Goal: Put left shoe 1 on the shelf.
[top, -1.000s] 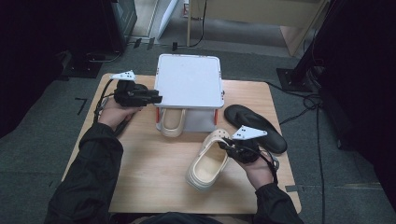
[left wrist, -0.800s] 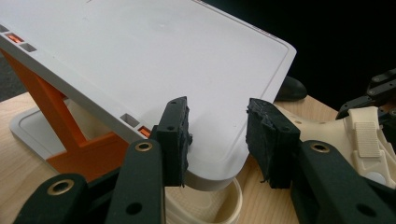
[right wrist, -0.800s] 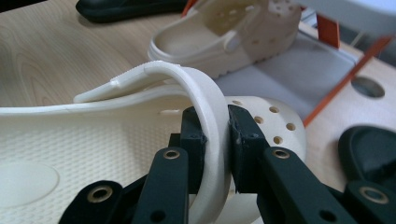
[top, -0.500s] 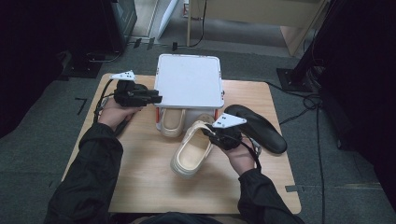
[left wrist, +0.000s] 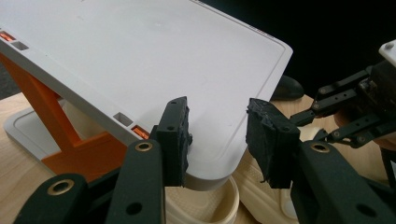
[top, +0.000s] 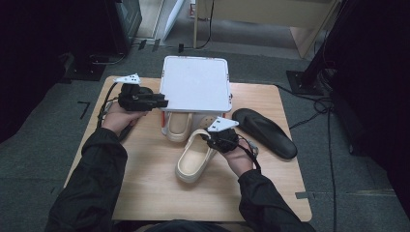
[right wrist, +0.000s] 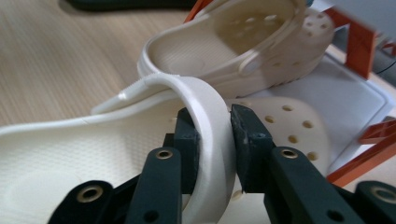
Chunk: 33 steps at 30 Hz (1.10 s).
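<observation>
The right gripper (right wrist: 214,135) is clamped on the heel strap of the clog (top: 196,157), which lies mid-table, toe toward the rack (top: 196,82). A second clog (top: 178,124) sits under the rack's shelf. The left gripper (left wrist: 217,135) hovers at the shelf's left edge, jaws apart — holding nothing. The clog looks light, soft foam; the strap flexes, so a grip on the stiffer side wall would likely steer better.

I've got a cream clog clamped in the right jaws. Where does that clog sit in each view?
High view: the held clog lies centre, toe toward the rack.
Left gripper view: its cream edge at bottom right, beneath the white shelf.
Right gripper view: its heel strap between the jaws, centre.
Shared landmark: white shelf on orange legs.
</observation>
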Each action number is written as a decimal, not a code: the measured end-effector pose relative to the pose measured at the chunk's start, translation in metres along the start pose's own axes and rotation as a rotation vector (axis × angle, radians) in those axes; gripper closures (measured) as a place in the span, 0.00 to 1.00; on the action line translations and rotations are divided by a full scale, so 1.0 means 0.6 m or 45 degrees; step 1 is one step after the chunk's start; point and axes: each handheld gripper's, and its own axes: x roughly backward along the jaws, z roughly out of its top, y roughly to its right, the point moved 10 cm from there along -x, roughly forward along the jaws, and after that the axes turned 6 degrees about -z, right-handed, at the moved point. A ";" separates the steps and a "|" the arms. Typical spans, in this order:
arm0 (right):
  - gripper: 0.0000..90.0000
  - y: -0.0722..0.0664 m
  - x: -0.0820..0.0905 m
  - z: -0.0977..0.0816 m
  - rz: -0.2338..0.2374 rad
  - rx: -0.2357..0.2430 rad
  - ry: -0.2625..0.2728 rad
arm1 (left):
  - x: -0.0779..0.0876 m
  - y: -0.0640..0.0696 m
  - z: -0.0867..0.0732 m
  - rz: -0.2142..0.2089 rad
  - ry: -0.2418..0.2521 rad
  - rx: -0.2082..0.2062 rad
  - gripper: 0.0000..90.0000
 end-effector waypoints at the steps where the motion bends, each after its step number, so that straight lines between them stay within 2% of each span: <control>1: 0.78 -0.002 -0.001 -0.002 0.013 -0.013 -0.006 | 0.000 0.000 0.000 -0.002 0.001 0.001 0.66; 4: 0.75 -0.006 -0.004 -0.005 0.029 -0.006 -0.005 | -0.001 0.001 -0.001 -0.003 -0.006 -0.003 0.66; 10: 0.66 -0.002 0.003 -0.008 0.117 -0.138 -0.004 | -0.006 0.003 -0.002 -0.013 -0.015 -0.004 0.66; 16: 0.65 -0.007 0.030 -0.022 0.133 -0.172 -0.027 | -0.005 0.002 -0.002 -0.008 -0.029 -0.002 0.67; 22: 0.68 -0.014 0.064 -0.029 0.187 -0.249 -0.007 | -0.005 0.003 -0.001 -0.006 -0.033 0.002 0.67; 25: 0.70 -0.024 0.075 -0.035 0.203 -0.245 -0.005 | -0.005 0.004 -0.001 -0.006 -0.033 0.002 0.67; 30: 0.75 -0.042 0.077 -0.052 0.233 -0.259 -0.017 | -0.005 0.004 -0.002 -0.007 -0.033 0.005 0.67; 33: 0.78 -0.050 0.069 -0.069 0.248 -0.268 -0.062 | -0.005 0.004 -0.002 -0.008 -0.032 0.006 0.67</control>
